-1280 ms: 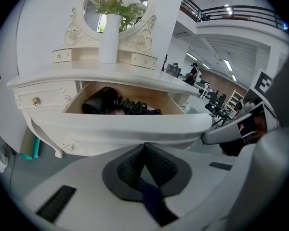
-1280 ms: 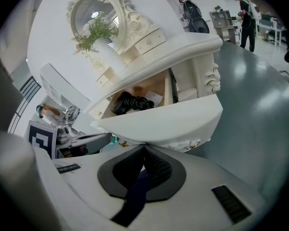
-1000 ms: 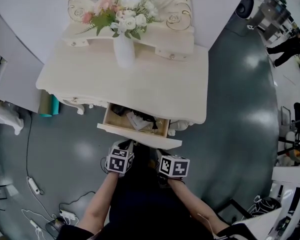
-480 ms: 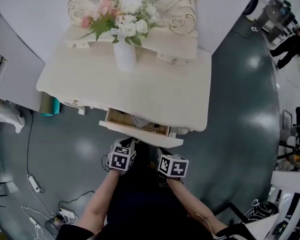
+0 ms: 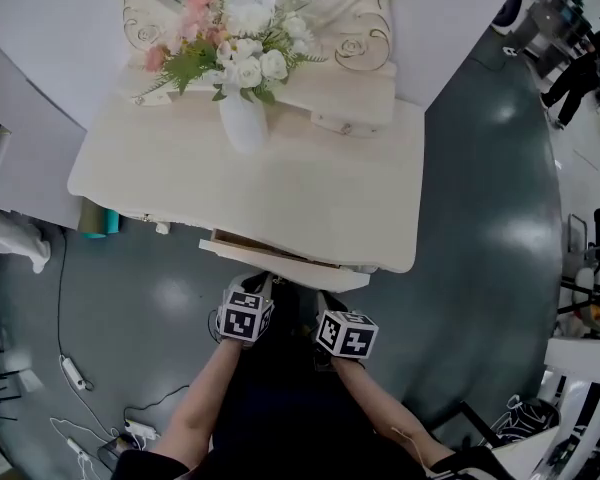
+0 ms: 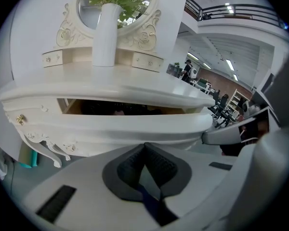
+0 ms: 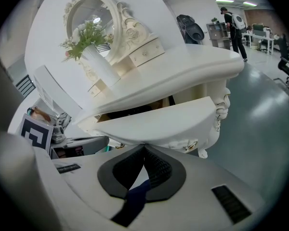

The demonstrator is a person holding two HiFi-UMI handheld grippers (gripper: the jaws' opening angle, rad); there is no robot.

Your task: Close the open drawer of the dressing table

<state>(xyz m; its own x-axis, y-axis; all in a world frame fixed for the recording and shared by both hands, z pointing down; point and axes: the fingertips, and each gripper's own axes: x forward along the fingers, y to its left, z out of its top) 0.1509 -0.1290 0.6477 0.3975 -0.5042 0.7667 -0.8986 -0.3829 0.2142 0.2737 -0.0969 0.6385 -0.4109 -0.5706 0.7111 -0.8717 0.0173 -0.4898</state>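
While the curved cream-white wooden drawer [image 5: 285, 266] juts only slightly from under the ornate cream dressing table [image 5: 310, 193], a narrow dark gap shows above its front panel. The left gripper [image 6: 144, 147] holds its black ribbed jaws together, empty, with the tips close against that panel. The right gripper [image 7: 144, 147] is likewise closed and empty, its tips touching the panel's lower edge. A tall white vase [image 5: 242, 120] stands at the back of the tabletop.

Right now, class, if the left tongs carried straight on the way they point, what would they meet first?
The white drawer front, directly ahead of the shut left tongs. It looks very close, perhaps touching; depth is unclear. The dark gap above it shows it is not fully in.
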